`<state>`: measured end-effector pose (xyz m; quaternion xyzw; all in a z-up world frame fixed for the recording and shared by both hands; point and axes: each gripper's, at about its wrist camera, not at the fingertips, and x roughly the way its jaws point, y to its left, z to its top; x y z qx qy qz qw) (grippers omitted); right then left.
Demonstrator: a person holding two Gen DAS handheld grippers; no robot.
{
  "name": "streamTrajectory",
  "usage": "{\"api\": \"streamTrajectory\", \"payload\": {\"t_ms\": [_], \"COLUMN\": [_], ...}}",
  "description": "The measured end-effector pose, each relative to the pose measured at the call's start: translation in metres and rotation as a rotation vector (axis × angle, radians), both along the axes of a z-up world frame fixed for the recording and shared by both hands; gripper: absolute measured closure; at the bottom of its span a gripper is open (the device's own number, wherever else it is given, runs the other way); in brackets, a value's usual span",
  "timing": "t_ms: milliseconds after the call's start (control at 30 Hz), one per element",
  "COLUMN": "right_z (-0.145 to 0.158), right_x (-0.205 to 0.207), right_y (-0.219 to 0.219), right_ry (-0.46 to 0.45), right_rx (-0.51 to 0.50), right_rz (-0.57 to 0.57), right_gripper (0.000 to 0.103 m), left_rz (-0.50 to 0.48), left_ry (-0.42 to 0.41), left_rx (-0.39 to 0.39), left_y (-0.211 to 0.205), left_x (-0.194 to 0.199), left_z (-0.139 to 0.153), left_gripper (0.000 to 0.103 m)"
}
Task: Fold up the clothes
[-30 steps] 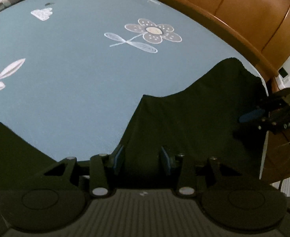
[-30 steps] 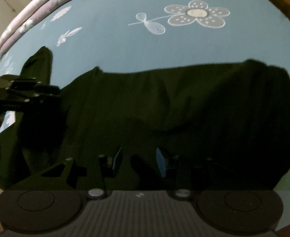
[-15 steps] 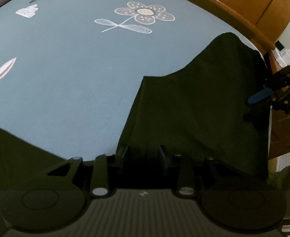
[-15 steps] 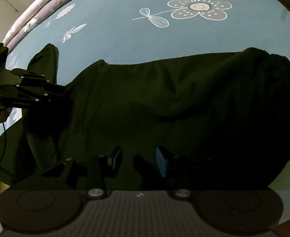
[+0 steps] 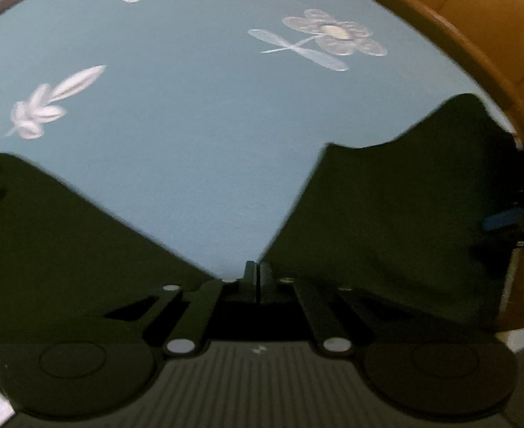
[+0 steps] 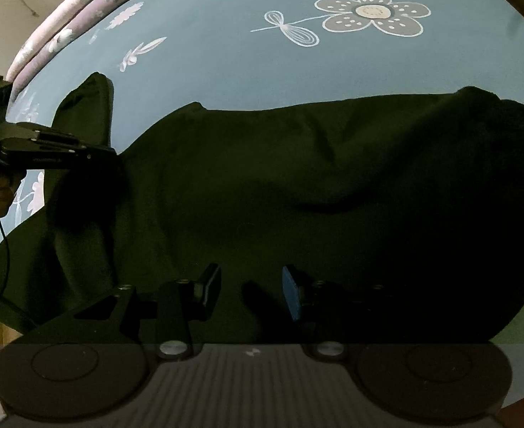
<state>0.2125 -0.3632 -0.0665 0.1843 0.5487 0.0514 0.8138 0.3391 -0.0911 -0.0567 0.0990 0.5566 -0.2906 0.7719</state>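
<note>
Dark garment (image 6: 315, 196) lies rumpled; left tool (image 5: 256, 278) closed, right tool (image 6: 251, 290) agape.

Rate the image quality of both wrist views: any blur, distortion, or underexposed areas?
Left wrist view: motion-blurred, the flower print smeared, fisheye bending the wooden headboard. Right wrist view: sharp, flower print crisp, but the dark garment is underexposed, its folds barely readable, with heavy shadow at its right end; fisheye curves the blue bedsheet edges.
</note>
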Motion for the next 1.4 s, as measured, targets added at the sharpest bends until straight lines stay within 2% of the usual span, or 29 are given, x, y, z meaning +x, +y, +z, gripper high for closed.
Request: {"api": "streamTrajectory", "payload": {"t_ms": [33,167,233,300,400,500,667,733,833,967,1067,1200,1300,1400], "right_z": [0.0,0.002,0.001,-0.001,-0.003,0.0,0.008,0.006,-0.01,-0.014,-0.014,-0.001,0.0,-0.008], "right_x": [0.0,-0.001,-0.001,-0.002,-0.003,-0.004,0.008,0.022,0.037,0.023,-0.004,-0.022,-0.029,-0.032], "right_y": [0.0,0.004,0.008,0.013,0.021,0.023,0.011,0.004,0.0,0.001,-0.003,0.0,0.002,0.003], "right_ry": [-0.001,-0.008,-0.005,0.004,0.013,0.0,-0.09,-0.124,-0.117,-0.081,-0.005,-0.001,-0.008,0.007], "right_rx": [0.002,0.013,0.018,0.023,0.029,0.004,-0.084,-0.095,-0.14,-0.187,-0.197,-0.229,-0.262,-0.274], "right_rz": [0.001,0.005,0.01,0.017,0.018,0.025,-0.018,-0.04,-0.032,0.0,-0.012,-0.027,-0.053,-0.071], "right_gripper": [0.061,0.059,0.058,0.058,0.058,0.058,0.058,0.052,0.05,0.05,0.049,0.048,0.047,0.047], "left_rz": [0.033,-0.002,-0.073,-0.152,-0.221,-0.22,-0.125,-0.116,-0.107,-0.126,-0.1,-0.08,-0.109,-0.168], "left_ry": [0.011,-0.017,-0.014,-0.012,-0.004,-0.068,-0.031,-0.026,-0.025,-0.041,-0.022,-0.007,-0.01,0.001], "left_rx": [0.003,-0.079,-0.122,-0.147,-0.092,-0.001,0.024,0.033,0.047,0.063,0.038,0.01,-0.097,-0.217], "left_y": [0.004,-0.005,-0.021,-0.038,-0.064,-0.069,-0.038,-0.035,-0.034,-0.035,-0.029,-0.034,-0.049,-0.081], "left_x": [0.002,-0.006,-0.012,-0.017,-0.016,-0.016,-0.014,-0.016,-0.017,-0.023,-0.02,-0.019,-0.02,-0.019], "left_z": [-0.001,0.018,0.021,0.018,-0.004,-0.016,-0.016,-0.016,-0.015,-0.013,-0.013,-0.004,0.01,0.018], "left_gripper": [0.103,0.103,0.096,0.094,0.094,0.093,0.093,0.093,0.093,0.093,0.093,0.093,0.092,0.086]}}
